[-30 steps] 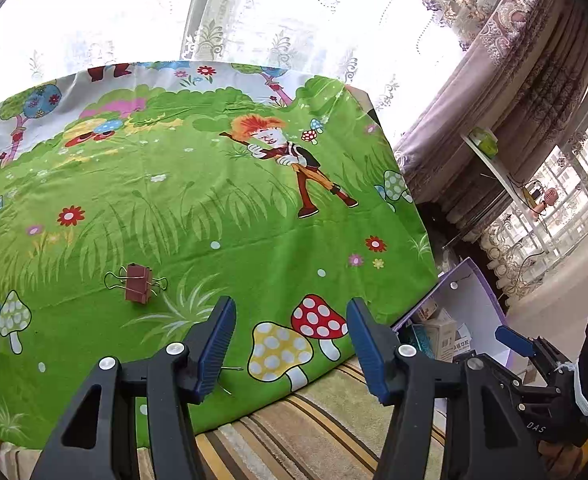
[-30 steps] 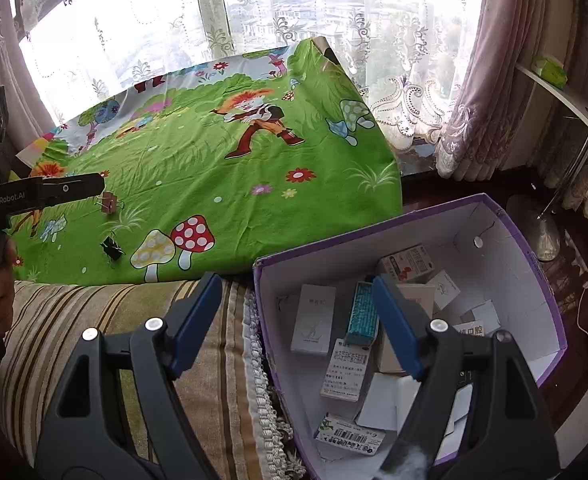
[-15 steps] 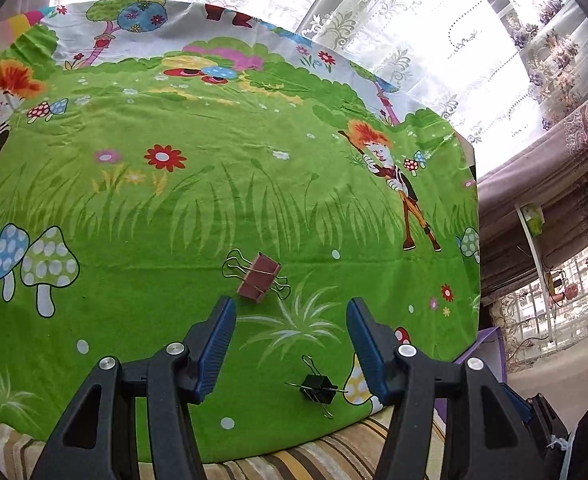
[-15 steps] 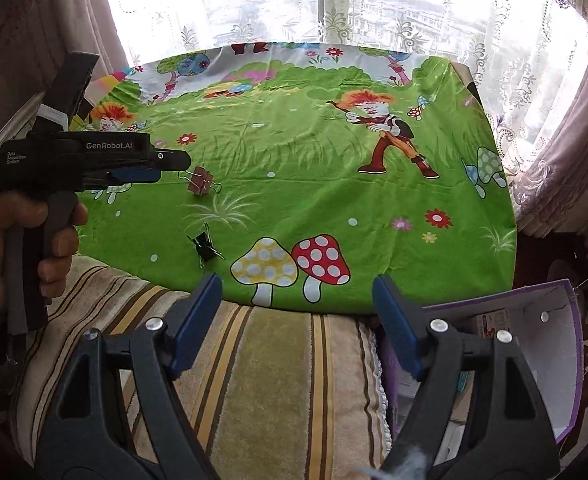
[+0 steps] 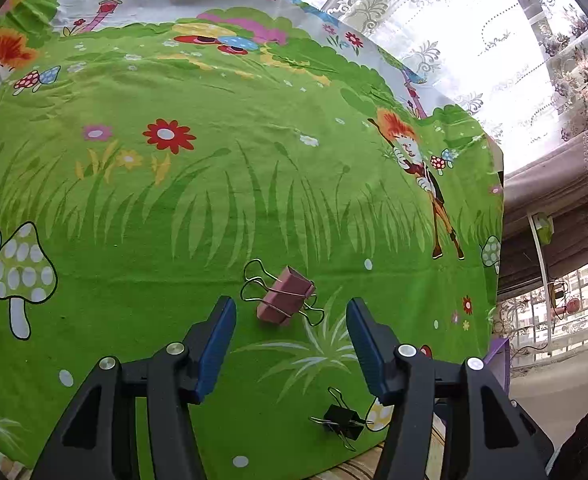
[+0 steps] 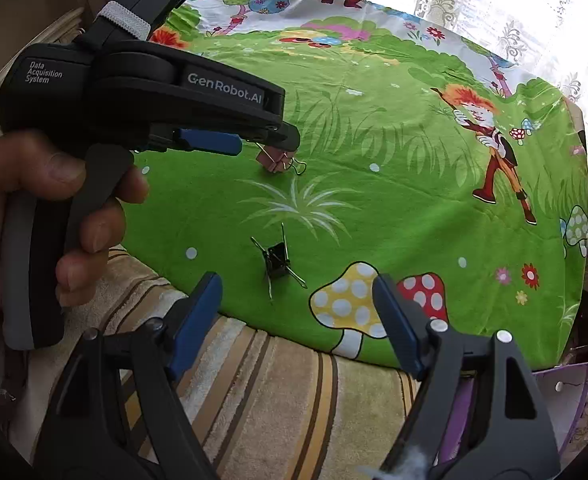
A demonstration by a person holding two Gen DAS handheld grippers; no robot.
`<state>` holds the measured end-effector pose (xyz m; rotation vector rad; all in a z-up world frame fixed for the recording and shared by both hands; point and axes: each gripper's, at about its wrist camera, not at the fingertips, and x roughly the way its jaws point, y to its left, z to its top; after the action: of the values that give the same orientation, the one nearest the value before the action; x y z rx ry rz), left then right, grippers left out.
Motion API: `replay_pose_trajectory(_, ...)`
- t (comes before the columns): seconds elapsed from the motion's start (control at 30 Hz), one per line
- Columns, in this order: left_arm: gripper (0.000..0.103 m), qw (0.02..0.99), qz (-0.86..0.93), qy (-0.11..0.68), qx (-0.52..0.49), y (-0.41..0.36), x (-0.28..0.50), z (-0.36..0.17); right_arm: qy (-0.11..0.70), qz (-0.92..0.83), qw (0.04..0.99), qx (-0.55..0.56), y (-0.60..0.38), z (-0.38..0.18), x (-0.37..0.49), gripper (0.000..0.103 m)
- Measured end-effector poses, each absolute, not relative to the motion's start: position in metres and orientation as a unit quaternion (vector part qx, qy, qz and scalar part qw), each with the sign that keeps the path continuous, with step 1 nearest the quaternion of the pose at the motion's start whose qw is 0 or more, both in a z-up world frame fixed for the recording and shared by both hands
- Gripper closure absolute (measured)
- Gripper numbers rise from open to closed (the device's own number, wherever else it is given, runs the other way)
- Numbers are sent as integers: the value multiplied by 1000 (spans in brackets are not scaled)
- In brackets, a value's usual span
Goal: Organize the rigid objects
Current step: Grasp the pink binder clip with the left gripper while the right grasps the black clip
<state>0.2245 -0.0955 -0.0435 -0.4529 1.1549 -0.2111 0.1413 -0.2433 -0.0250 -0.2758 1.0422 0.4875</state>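
A pink binder clip (image 5: 286, 300) lies on the green cartoon cloth (image 5: 214, 184), just ahead of my open left gripper (image 5: 291, 312), between the lines of its two fingers. A small black binder clip (image 5: 342, 422) lies nearer the cloth's front edge, under the left gripper's right finger. In the right wrist view the black clip (image 6: 277, 261) sits just ahead of my open, empty right gripper (image 6: 296, 288). There the left gripper (image 6: 254, 136) hovers over the pink clip (image 6: 274, 162), held by a hand.
A striped beige cushion (image 6: 278, 392) lies in front of the cloth. A purple box corner (image 6: 566, 384) shows at the lower right. Lace curtains and a window stand behind the cloth (image 5: 474, 52).
Both grippers swung left from the purple box toward the cloth. The left gripper moved closer to the pink clip; the right gripper moved closer to the black clip.
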Motion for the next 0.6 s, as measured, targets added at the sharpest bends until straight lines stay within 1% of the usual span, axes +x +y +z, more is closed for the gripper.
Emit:
replay_pose_trajectory(0.2,45,807,-102,550,-189,-108,230,-50,500,232,823,-141,-233,-38,152,23)
replay_pose_trajectory(0.33,45,812,-98,552,-160,-114,234,-53,509,229,817,-145,-227,-48,162,28)
replay_pose_trajectory(0.37,47,816,-98,549,-154,-115,234,-53,511,228,816,-145,-227,-50,164,31)
replay_pose_trajectory(0.4,53,818,-94,548,-146,-116,235,-53,515,228,814,-143,-226,-52,167,34)
replay_pose_trajectory(0.43,57,821,-91,547,-139,-117,236,-53,518,229,812,-142,-225,-55,169,41)
replay_pose_trajectory(0.47,63,821,-90,546,-136,-117,236,-54,523,230,809,-140,-224,-57,171,49)
replay_pose_trajectory(0.5,63,823,-91,545,-135,-116,236,-54,528,231,805,-138,-224,-61,173,53)
replay_pose_trajectory(0.53,63,823,-92,544,-133,-116,235,-55,533,232,803,-136,-224,-63,173,60)
replay_pose_trajectory(0.57,63,824,-92,543,-132,-116,235,-55,532,231,803,-135,-224,-64,173,64)
replay_pose_trajectory(0.6,63,825,-92,542,-131,-117,234,-55,531,232,804,-133,-225,-64,173,65)
